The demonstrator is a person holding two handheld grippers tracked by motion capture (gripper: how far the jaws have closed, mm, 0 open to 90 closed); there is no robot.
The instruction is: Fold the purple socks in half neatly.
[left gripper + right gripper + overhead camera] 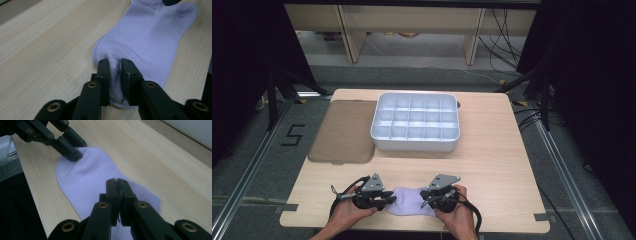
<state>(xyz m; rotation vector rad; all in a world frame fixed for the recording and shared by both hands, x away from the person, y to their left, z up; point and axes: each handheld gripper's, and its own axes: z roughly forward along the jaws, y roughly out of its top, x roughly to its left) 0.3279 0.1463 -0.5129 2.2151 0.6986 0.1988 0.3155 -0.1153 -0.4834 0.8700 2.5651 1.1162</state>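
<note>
A pale lilac sock [409,204] lies flat on the wooden table [492,170] close to its near edge. My left gripper [388,199] comes in from the left and is shut on the sock's left end; in the left gripper view the gripper [115,62] pinches a raised fold of the sock [147,37]. From the right, my right gripper [424,202] is shut on the other end. In the right gripper view the gripper [117,181] holds the sock [82,177] with its jaws nearly together, and the left gripper [72,155] shows farther off on the sock's far end.
A white tray [414,144] divided into several compartments stands at the back middle of the table. A brown mat [343,132] lies flat to its left. Bare wood stretches between the tray and the sock and off to the right.
</note>
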